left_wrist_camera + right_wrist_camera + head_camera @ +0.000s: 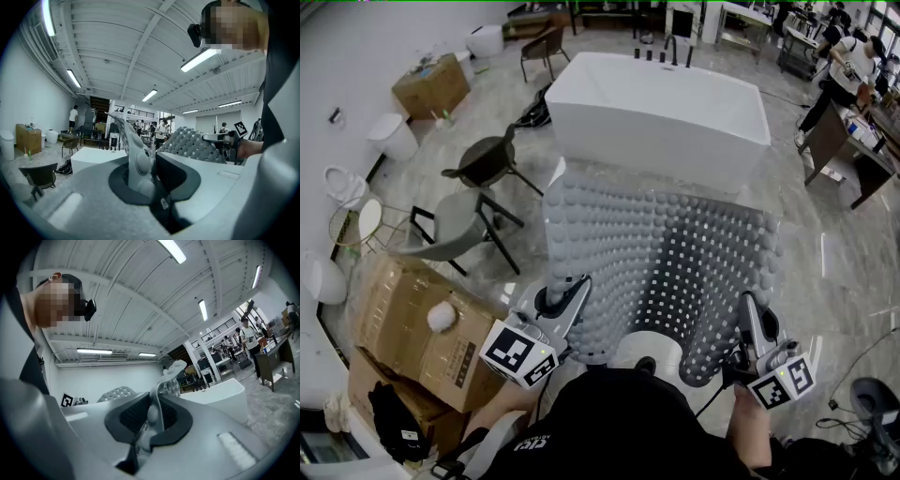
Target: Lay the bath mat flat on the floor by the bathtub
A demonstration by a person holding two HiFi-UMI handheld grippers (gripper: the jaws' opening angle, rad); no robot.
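Observation:
A grey bath mat [656,258] with round bumps hangs spread out in the air in front of the white bathtub [661,117]. My left gripper [572,295] is shut on the mat's near left edge, and the mat's edge [136,159] stands pinched between its jaws in the left gripper view. My right gripper [750,323] is shut on the near right edge, where a thin fold of the mat [161,394] runs up between its jaws. The mat's far edge droops toward the floor beside the tub.
Cardboard boxes [422,328] sit on the floor at my left. Two grey chairs [483,187] stand left of the mat. White toilets [389,136] line the left wall. A dark table [853,155] and several people are at the far right.

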